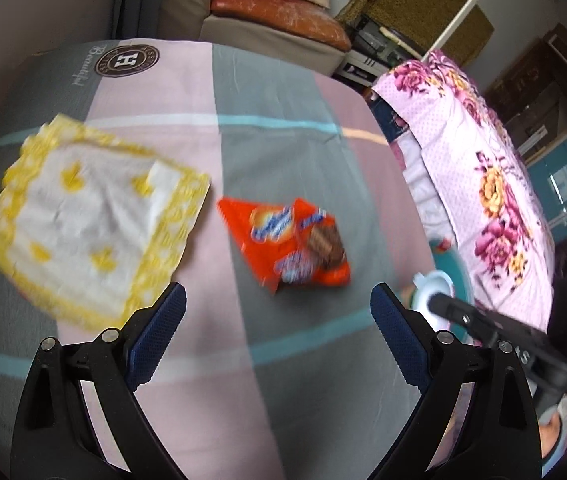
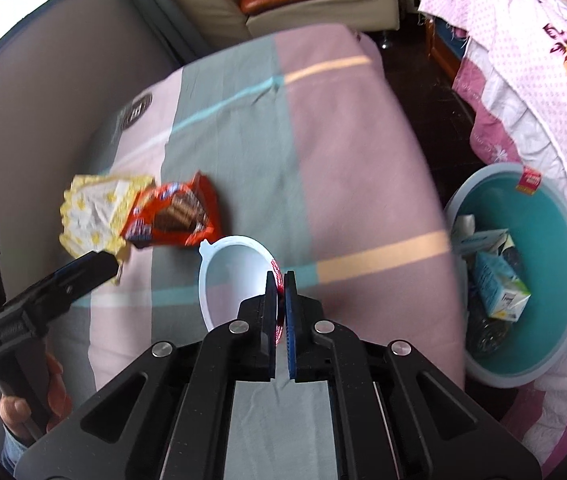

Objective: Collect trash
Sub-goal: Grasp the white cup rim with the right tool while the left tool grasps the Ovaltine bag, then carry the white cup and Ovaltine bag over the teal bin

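My right gripper [image 2: 280, 280] has its jaws clamped on a white cup's [image 2: 227, 276] rim above the bed [image 2: 347, 168] (teal bin [image 2: 555, 264] visible only here), while my left gripper [image 1: 277, 300] hovers, jaws apart, near the orange wrapper [image 1: 287, 242].

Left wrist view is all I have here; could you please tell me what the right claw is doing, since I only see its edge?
Observer: The right claw is shut on the rim of a white plastic cup.
Operator: Thank you. Where could that cup go?
Observer: A teal basin sits on the floor beside the bed, to the claw's right.
Operator: Is anything in it already?
Observer: Yes, a small carton lies inside it.
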Tool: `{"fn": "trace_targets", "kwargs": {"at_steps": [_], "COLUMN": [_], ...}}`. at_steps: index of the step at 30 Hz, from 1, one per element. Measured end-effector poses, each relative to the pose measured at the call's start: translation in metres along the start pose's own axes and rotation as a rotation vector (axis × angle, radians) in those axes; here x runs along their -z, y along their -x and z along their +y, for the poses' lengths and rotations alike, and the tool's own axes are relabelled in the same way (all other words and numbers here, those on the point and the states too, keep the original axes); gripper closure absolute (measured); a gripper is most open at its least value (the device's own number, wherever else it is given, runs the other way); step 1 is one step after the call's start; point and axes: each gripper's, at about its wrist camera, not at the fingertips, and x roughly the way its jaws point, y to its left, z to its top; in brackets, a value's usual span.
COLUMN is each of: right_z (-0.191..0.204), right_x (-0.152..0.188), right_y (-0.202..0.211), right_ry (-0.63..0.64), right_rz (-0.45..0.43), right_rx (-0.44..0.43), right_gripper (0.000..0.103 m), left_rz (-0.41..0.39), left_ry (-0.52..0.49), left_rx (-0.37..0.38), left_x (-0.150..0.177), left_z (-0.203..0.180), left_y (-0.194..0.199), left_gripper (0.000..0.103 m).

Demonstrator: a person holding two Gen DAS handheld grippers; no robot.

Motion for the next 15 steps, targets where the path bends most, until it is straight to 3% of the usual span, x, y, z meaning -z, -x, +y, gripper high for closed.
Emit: {"fn": "trace_targets", "kwargs": {"at_steps": [5,7,8,9,10,15], "right_z": [-0.013,-0.017,-0.018,-0.020,-0.023,-0.027], "right_x": [-0.011,-0.014,-0.015,-0.016,-0.017,-0.017], "right_y": [0.008,0.010,0.011,0.010,0.011,0.009], "right_ry": [-0.018,-0.027,-0.029,-0.035,-0.041,-0.050], "right_rz": [-0.023,-0.025,-0.026,-0.026,-0.026,-0.029], "right_rx": [-0.009,-0.013,-0.014,-0.016,-0.019,-0.026], "right_gripper": [0.099,0.099,0.099,0.099,0.099,0.099], "left_rz": [0.005,0.008,0.014,0.027,0.041,0.016], "left_ry": [0.021,0.020,0.020,0.018,0.016,-0.024], "left_rx": [-0.016,-0.024,-0.021,-0.018,-0.021,-0.061], "left_x": [-0.017,-0.019,-0.020,-0.020,-0.019,-0.010], "left_z": [-0.004,-0.006,-0.006,-0.006,-0.006,-0.010], "left_y": [-0.019,-0.027,-0.030,-0.035,-0.039,-0.035], "left_gripper": [0.010,0.018,0.032,0.058,0.068,0.075]}}
